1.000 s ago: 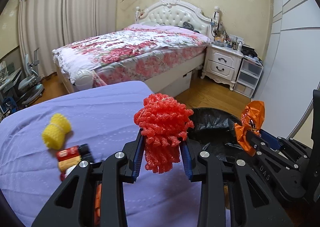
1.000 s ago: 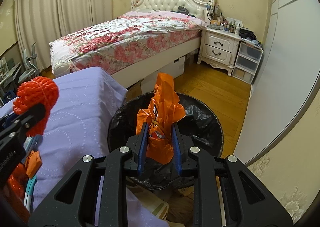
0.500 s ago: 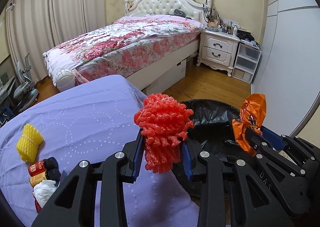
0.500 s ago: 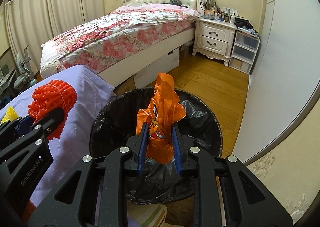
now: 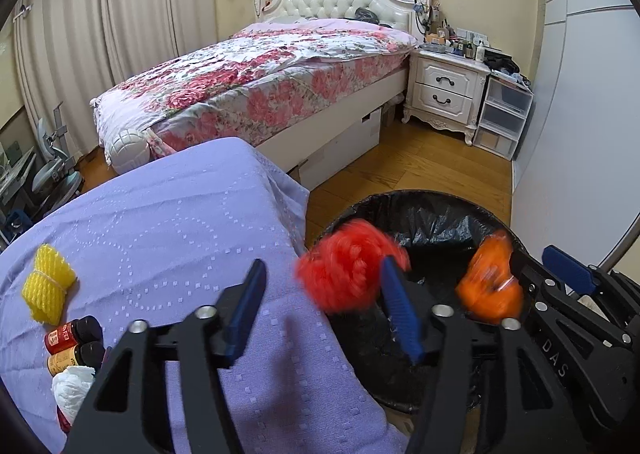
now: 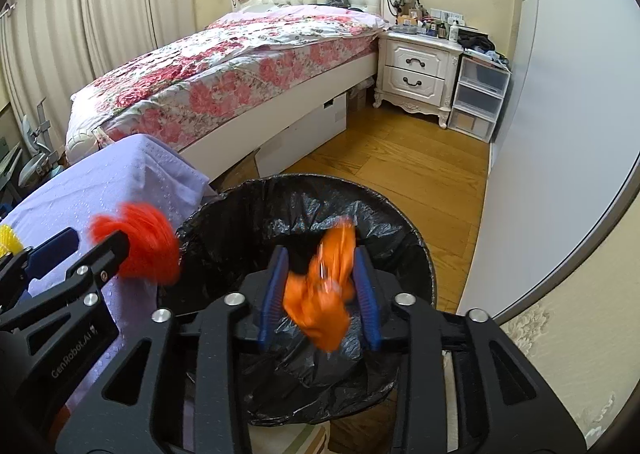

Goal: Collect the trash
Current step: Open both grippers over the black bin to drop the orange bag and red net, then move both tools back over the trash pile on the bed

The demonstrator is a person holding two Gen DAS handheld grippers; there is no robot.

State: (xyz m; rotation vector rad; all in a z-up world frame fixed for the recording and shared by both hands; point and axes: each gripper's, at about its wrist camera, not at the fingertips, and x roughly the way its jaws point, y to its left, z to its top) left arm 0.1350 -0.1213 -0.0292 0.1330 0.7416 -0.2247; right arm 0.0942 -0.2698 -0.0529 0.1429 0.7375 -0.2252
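Two grippers hang over one black-lined bin [image 6: 416,250] that stands beside a table under a purple cloth [image 5: 168,221]. The left gripper [image 5: 324,310] has its jaws opening; the red foam net [image 5: 352,270], blurred, lies against the right-hand blue pad while the left-hand pad stands clear of it, over the seam of cloth edge and bin rim. The right gripper [image 6: 320,294] is opening its jaws too; the orange wrapper [image 6: 324,294], also blurred, sits loose between the two pads above the bin's mouth.

Only the left view shows what lies on the cloth at its left edge: one yellow foam net [image 5: 48,290], two small dark bottles [image 5: 76,342] with red and yellow labels lying side by side, and one white crumpled wad [image 5: 72,390] just below them. The right view catches merely a sliver of that yellow net at its left border, but it shows the whole ring of the bin and the black bag sagging inside, and a striped patch on the floor under the bin. Each view shows the other gripper from the side with its load. Both show one bed [image 6: 248,65], one white nightstand [image 6: 416,69] and one clear drawer unit [image 6: 480,97].
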